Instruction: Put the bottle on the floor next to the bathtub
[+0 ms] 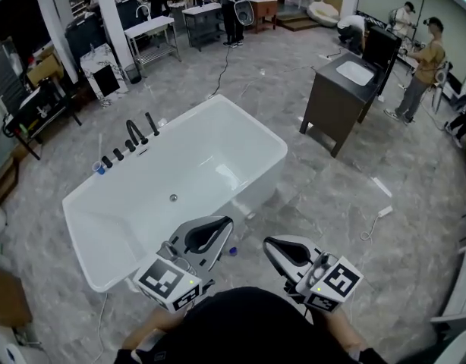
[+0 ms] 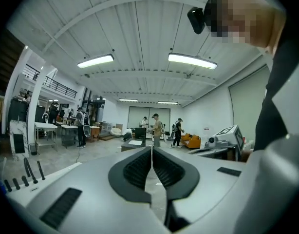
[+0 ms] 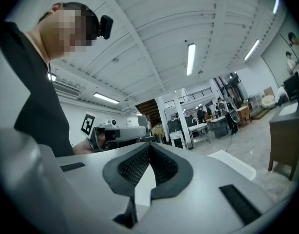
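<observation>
The white bathtub (image 1: 252,139) fills the middle of the head view. On the floor by its near corner is a small blue-capped bottle (image 1: 233,251), between my two grippers and touching neither. My left gripper (image 1: 227,223) is shut with nothing in it and hangs over the tub's near edge. My right gripper (image 1: 268,243) is also shut and holds nothing, just right of the bottle. Both gripper views look level across the room: the left gripper (image 2: 151,149) and the right gripper (image 3: 149,147) each show their pads closed together on nothing.
Black taps (image 1: 134,133) and a small blue thing (image 1: 99,168) sit on the tub's far rim. A dark vanity with a sink (image 1: 341,89) stands at the right. A cable with a white plug (image 1: 383,212) lies on the floor. Tables and people are at the back.
</observation>
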A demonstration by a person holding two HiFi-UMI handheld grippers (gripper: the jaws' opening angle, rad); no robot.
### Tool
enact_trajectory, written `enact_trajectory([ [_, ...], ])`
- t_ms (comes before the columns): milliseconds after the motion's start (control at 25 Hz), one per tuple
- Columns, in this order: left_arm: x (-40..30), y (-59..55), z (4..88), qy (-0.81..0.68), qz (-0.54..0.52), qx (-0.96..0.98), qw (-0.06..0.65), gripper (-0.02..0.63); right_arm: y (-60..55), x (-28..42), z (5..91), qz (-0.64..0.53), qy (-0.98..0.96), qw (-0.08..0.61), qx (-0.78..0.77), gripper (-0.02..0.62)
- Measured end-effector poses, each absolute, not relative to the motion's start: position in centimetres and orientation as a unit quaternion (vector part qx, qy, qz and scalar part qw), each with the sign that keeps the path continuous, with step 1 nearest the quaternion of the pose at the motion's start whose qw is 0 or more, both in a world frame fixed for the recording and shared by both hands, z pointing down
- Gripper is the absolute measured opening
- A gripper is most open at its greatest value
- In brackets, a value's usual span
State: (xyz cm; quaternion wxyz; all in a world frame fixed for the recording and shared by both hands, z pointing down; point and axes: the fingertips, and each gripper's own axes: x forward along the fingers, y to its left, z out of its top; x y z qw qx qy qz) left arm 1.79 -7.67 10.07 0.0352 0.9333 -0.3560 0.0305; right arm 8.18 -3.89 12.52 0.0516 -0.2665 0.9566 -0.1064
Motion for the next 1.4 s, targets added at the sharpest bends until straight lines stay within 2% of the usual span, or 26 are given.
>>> enact_trajectory([
  [440,-2.8,-12.5,6.6,-0.413,0.009,0.911,-0.016,0.023,-6.9,9.2,7.2,-0.027,0.950,0.094,-0.297,0.028],
  [960,-6.6,-12.8,10.3,-0.429,0.030,0.902,0.041,0.023,-8.5,10.0,9.2,-0.031,0.932,0.087,-0.351,0.028],
  [1400,-10.5,-10.7,11.6,-0.455,0.062,0.887,0.048,0.023,-6.5,11.5,7.4,-0.018,0.928,0.081,-0.362,0.028],
])
